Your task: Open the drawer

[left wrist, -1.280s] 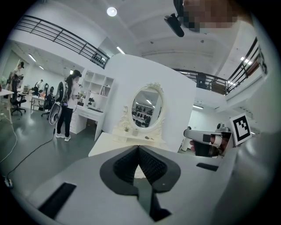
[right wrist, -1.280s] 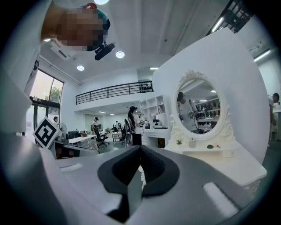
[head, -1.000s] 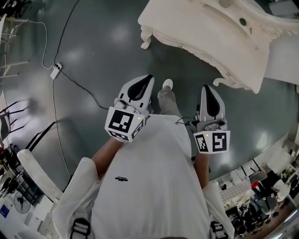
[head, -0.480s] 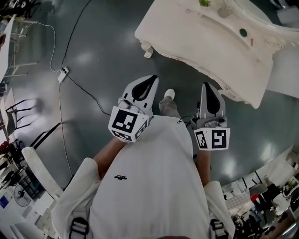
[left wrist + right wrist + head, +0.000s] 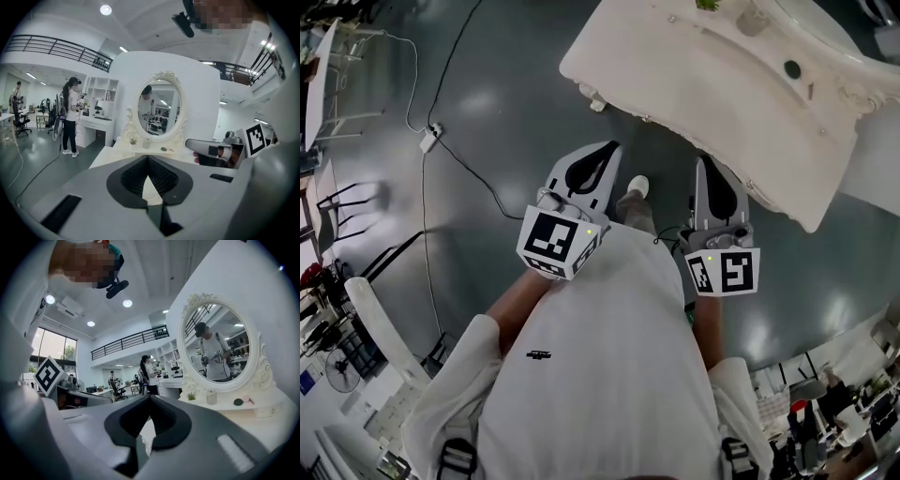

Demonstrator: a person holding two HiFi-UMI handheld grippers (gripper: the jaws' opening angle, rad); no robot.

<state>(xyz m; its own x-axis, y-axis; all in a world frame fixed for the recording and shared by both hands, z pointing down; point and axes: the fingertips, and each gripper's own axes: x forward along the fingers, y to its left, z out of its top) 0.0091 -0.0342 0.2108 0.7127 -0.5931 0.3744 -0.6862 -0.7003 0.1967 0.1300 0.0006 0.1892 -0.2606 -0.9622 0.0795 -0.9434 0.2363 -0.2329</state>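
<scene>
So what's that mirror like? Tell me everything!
The mirror is oval, in a white frame with carved curls. It stands upright at the back of the white table, against a white wall. A tiny plant and a cup sit below it. Its glass reflects a person in a white shirt.

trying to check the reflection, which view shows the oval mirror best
The right gripper view: the mirror is close and large there, glass and carved frame clear. The left gripper view shows it whole but smaller and farther off. The head view looks down on the dressing table and shows none of the glass.
</scene>
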